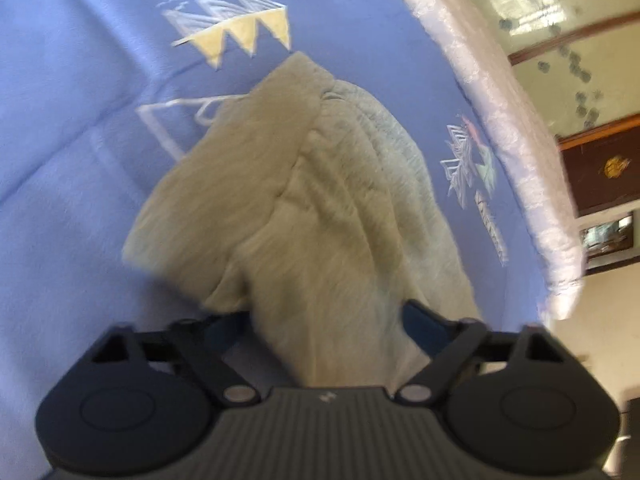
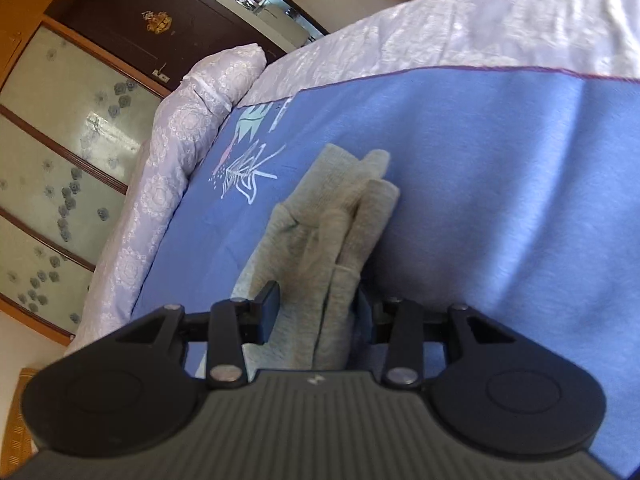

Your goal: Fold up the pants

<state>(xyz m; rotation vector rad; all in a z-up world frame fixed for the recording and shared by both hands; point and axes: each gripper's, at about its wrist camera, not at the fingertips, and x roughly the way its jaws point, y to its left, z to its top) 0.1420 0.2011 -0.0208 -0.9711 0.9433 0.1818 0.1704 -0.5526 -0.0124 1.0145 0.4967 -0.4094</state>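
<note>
Seen from the left wrist, the left tool (image 1: 324,320) has a thick bunch of the pants (image 1: 320,208) between its two fingers, which stand fairly wide apart with the cloth filling the gap and running back toward the tool body. Only the dark blue pad of one finger (image 1: 424,324) shows clearly; the other is mostly covered by fabric, so the tightness of the grip cannot be told. This view is blurred.

From there the pants spread forward in a broad, rumpled heap. The cloth is a pale grey-beige knit, soft and slightly fuzzy, with long diagonal creases and a folded flap on its left side.

In the right wrist view, the right tool (image 2: 316,308) likewise has the pants (image 2: 332,224) between its fingers, pinched at a narrower opening, with the fabric pressed against the pad of one finger (image 2: 270,308). Beyond it, the garment stretches away in layered folds, ending in two rounded cuff-like ends lying side by side.

The pants lie on a blue blanket (image 1: 80,120) printed with white and yellow line drawings (image 1: 236,28), spread over a bed. A white embossed quilt (image 2: 480,20) borders the blanket, and past it stands a wooden cabinet (image 2: 60,152) with frosted, flower-patterned panels.
</note>
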